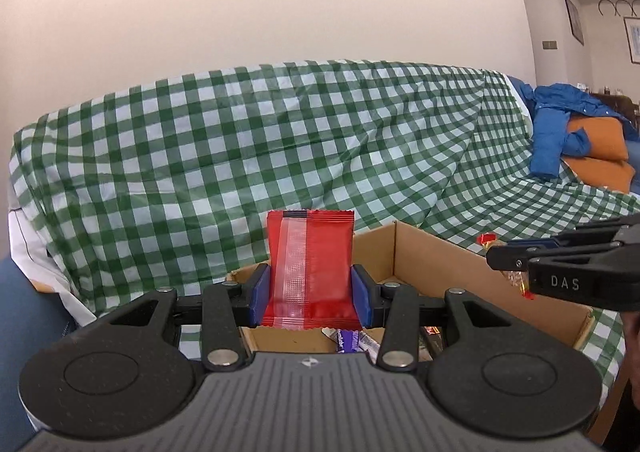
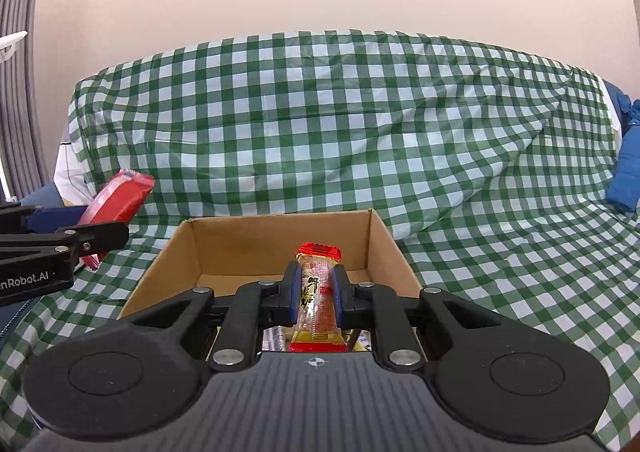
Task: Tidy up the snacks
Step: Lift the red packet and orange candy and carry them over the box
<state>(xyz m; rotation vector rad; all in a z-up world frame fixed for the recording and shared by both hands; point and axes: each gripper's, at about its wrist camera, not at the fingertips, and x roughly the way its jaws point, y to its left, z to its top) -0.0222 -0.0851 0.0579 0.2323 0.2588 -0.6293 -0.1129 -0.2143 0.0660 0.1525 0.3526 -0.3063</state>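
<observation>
My left gripper [image 1: 311,292] points forward, its jaws closed on something wide. My right gripper [image 2: 316,298] alongside it is level, jaws pinched narrow.

I see a sofa draped in a green-and-white checked cloth [image 2: 460,187]. On it sits 1 open brown cardboard box [image 2: 248,248], with a blue jacket [image 1: 560,123] and orange cushion [image 1: 600,139] further right.

Green checked cloth [image 1: 280,139] over sofa; blue jacket [image 1: 560,123]; orange cushions [image 1: 600,155].

Both my feeds look bright and evenly lit, soft shadows, sharp center, heavy fisheye bending with dark corners.
</observation>
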